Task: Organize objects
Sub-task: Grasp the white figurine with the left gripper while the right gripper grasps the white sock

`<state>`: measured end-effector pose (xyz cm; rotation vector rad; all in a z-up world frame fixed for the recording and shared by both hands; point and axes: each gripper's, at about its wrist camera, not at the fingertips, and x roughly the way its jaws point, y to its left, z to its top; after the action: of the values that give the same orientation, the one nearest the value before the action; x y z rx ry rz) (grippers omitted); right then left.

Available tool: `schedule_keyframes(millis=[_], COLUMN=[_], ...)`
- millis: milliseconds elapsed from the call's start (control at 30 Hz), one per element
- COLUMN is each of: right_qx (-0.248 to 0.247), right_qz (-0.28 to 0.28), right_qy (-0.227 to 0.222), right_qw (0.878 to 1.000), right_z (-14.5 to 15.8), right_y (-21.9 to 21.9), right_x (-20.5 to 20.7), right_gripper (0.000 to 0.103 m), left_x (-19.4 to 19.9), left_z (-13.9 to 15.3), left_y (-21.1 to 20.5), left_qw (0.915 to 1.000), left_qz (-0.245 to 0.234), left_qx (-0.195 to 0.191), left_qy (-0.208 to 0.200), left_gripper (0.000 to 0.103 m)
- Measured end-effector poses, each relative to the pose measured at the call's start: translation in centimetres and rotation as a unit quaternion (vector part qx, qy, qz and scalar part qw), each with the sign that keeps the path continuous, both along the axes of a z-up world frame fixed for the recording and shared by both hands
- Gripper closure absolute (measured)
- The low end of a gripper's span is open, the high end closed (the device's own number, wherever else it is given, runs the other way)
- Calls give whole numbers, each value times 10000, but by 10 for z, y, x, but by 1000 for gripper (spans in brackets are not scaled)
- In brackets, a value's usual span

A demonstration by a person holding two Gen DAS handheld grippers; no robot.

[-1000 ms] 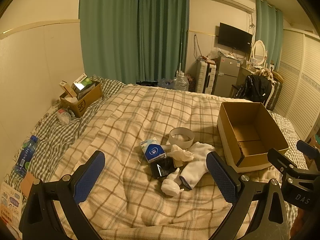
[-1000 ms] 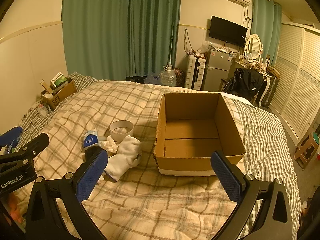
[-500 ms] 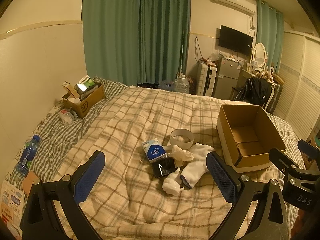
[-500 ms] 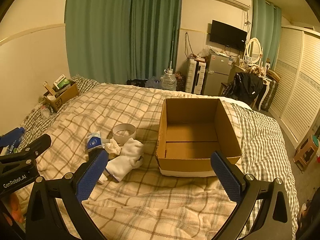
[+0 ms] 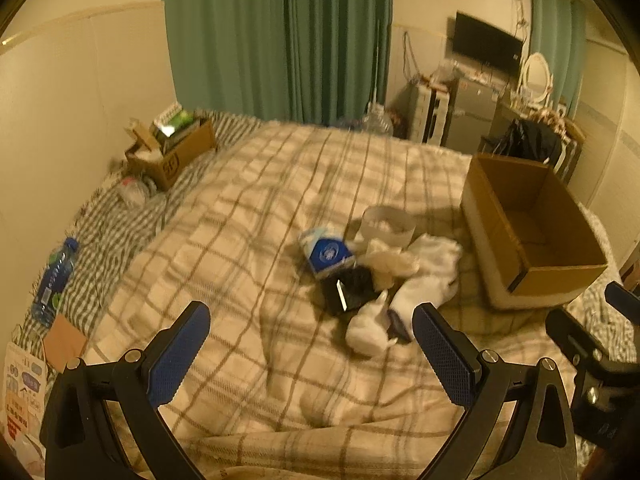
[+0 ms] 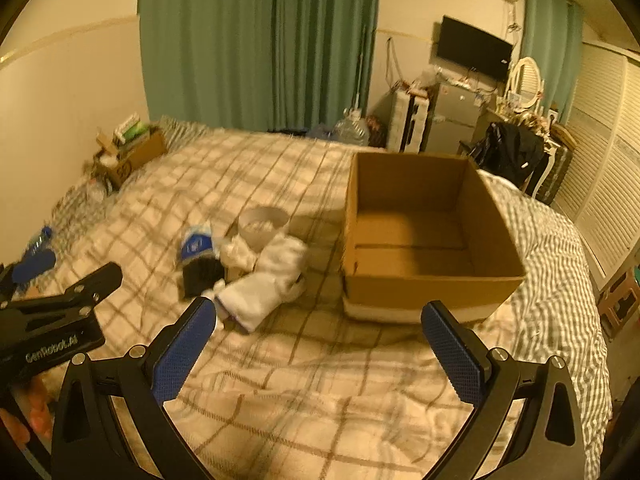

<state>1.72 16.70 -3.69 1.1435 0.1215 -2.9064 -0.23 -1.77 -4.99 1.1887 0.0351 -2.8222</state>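
A small pile lies mid-bed on the plaid blanket: a blue-and-white tissue pack, a black object, a white round container, white socks and a small white figure. The pile also shows in the right wrist view, with the socks and tissue pack. An empty open cardboard box sits to the right of the pile. My left gripper is open and empty, in front of the pile. My right gripper is open and empty, in front of the box.
A smaller cardboard box full of items stands at the bed's far left, with a water bottle along the left edge. Green curtains, a TV and furniture line the far wall. The blanket is rumpled near me.
Both grippers have moved forward and tilted down toward the bed; the pile and the box look larger and closer. Both stay open.
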Motion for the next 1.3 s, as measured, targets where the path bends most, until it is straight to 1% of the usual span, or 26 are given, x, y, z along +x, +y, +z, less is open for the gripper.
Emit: schedule_keyframes(millis=[67, 167, 300, 433, 533, 567, 600, 633, 667, 700, 733, 767, 867, 1033, 1100, 1167, 1300], right_qx=[53, -11, -133, -244, -290, -293, -291, -288, -282, -274, -263, -239, -156, 19, 70, 103, 98], right_qz=[25, -10, -111, -152, -139, -122, -105, -89, -73, -53, -33, -6, 109, 485, 643, 786, 817], right_qy=[-130, -345, -602, -806, -948, -992, -1024, -1044, -1058, -1080, -1097, -1114, -1143, -1084, -1098, -1109, -1184], right_qw=[9999, 9994, 9980, 9963, 9950, 9946, 9943, 9941, 9940, 9938, 9936, 9935, 9933, 9929, 9918, 9907, 9896], right_z=[-12, -30, -50, -67, -77, -80, -82, -83, -85, -86, -87, -87, -87, -84, -86, -90, -105], right_y=[-2, 0, 9, 14, 14, 13, 12, 11, 10, 8, 7, 5, -3, -27, -39, -53, -74], right_x=[-4, -12, -26, -38, -45, -47, -48, -50, -52, -53, -54, -55, -57, -57, -62, -71, -98], right_gripper=[0, 0, 0, 0, 0, 0, 1, 1, 0, 1, 1, 0, 1, 1, 1, 1, 1], left_x=[-6, -16, -32, -50, -65, -69, -75, -79, -81, -81, -80, -77, -67, -47, -46, -46, -49], left_z=[-12, -35, -67, -92, -108, -113, -121, -127, -132, -136, -138, -137, -125, -94, -89, -88, -96], left_y=[-1, 0, 1, 9, 19, 23, 25, 26, 27, 28, 28, 27, 14, -22, -32, -40, -52], left_qw=[9999, 9988, 9955, 9921, 9884, 9870, 9849, 9829, 9803, 9775, 9761, 9769, 9793, 9890, 9913, 9925, 9904], left_qz=[5, -36, -112, -324, -564, -632, -713, -778, -852, -938, -994, -997, -945, -339, -105, 27, 218], left_qx=[-29, -44, 90, 281, 329, 329, 353, 419, 516, 623, 675, 690, 969, 1004, 913, 812, 957], left_qy=[-168, -478, -939, -1179, -1375, -1441, -1539, -1616, -1705, -1783, -1811, -1758, -1505, -1033, -938, -908, -975], left_gripper=[0, 1, 4, 4, 6, 9, 15, 19, 30, 50, 55, 57, 57, 57, 57, 57, 57])
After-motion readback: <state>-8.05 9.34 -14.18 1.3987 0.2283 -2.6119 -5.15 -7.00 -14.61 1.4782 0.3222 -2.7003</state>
